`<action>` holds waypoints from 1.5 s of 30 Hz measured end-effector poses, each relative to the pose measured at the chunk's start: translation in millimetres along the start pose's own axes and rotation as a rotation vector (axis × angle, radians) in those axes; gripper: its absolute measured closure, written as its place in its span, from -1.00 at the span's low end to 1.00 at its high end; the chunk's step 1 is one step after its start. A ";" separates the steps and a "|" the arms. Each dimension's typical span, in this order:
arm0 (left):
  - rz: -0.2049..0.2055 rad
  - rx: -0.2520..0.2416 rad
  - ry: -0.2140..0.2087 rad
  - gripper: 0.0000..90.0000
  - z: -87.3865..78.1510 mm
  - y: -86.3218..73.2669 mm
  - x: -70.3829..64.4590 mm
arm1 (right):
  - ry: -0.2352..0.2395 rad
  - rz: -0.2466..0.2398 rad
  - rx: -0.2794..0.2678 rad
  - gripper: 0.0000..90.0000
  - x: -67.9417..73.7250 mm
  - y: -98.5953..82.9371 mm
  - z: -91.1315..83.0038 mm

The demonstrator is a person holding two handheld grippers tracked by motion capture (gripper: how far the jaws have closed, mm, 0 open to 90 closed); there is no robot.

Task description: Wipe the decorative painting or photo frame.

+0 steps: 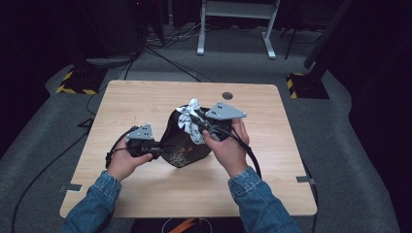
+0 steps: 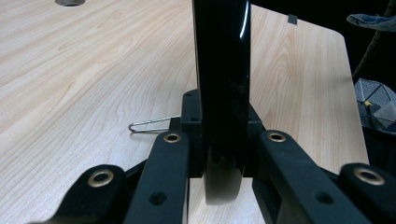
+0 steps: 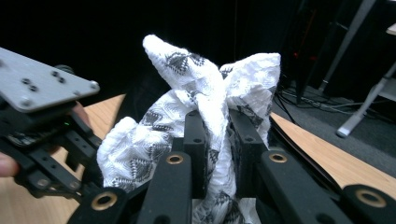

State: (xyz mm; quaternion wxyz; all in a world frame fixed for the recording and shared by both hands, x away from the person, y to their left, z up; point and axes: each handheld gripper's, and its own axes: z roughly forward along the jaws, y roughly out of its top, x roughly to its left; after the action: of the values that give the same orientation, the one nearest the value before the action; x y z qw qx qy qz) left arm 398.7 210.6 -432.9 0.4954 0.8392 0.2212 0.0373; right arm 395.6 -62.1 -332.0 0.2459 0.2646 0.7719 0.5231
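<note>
Cloth (image 3: pixel 205 102): white patterned, we see it bunched in the black bag's (image 1: pixel 187 145) mouth, mid-table.
Right gripper (image 3: pixel 219 135): we clench it on the cloth.
Left gripper (image 2: pixel 222 140): we clamp the bag's glossy edge.

Wooden table (image 1: pixel 145 102) w/ a black bag (image 1: pixel 182 141) standing mid-table, pale printed pattern on its front. Left gripper (image 1: pixel 158 149) at the bag's left edge, jaws closed on the rim. Right gripper (image 1: pixel 197 125) over the bag's open top, clamped on a white patterned cloth (image 1: pixel 190 110) bunched up & poking out of it. Both sleeves denim. Small round grommet (image 1: pixel 227 95) at the table's far side.
</note>
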 end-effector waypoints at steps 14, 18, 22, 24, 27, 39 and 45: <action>0.010 0.003 0.003 0.77 0.4 0.5 -1.0 | -0.065 0.031 0.056 0.77 -23.3 -20.5 -7.3; 0.013 0.004 0.003 0.77 0.8 1.1 -0.9 | -0.081 0.052 0.072 0.77 -30.1 -27.2 -9.6; 0.014 0.008 0.005 0.77 1.5 1.7 -1.3 | -0.089 0.056 0.075 0.77 -31.0 -28.6 -11.6; 0.014 0.009 0.005 0.77 1.5 1.8 -1.3 | -0.089 0.048 0.074 0.77 -29.0 -27.5 -11.6; 0.018 0.012 0.007 0.77 1.8 2.6 -1.7 | -0.071 0.031 0.063 0.77 -21.0 -22.1 -9.7; 0.019 0.017 0.013 0.77 2.6 2.9 -2.4 | 0.027 -0.063 0.069 0.77 19.7 -6.8 7.5; 0.019 0.016 0.011 0.76 2.9 3.3 -2.6 | 0.033 -0.061 0.066 0.77 19.1 -8.0 7.9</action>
State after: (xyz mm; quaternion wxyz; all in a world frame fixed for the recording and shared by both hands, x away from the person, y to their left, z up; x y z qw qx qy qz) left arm 398.2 205.9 -431.1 0.4871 0.8449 0.2164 0.0451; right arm 385.5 -46.5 -344.0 0.2400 0.2403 0.8003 0.4941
